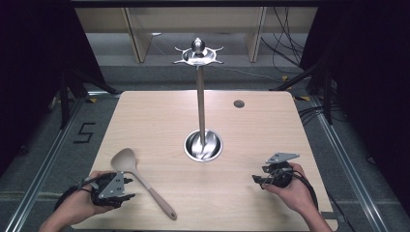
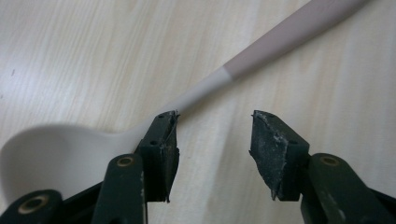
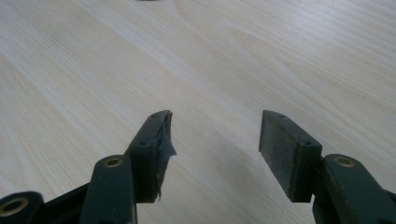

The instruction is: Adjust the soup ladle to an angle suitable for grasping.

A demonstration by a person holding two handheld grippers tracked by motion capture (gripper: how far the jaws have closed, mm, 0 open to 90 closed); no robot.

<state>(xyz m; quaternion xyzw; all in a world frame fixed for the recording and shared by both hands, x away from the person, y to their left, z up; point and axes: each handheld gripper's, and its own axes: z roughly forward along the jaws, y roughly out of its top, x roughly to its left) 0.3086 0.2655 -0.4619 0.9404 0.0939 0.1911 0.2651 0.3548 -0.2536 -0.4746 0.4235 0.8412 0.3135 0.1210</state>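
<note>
Spoon [image 1: 140,175] flat on table [image 1: 251,125], near-left of the stand [image 1: 200,96]; bowl away from me. My left gripper [image 1: 129,187] beside its neck, jaws apart, gripping nothing. I'd centre the neck between the pads, then close. Left gripper view shows the neck [image 2: 201,88] off-centre; high view doesn't.

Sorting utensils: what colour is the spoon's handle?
Dusty pink handle, cream bowl; clearest in the left gripper view.
</note>
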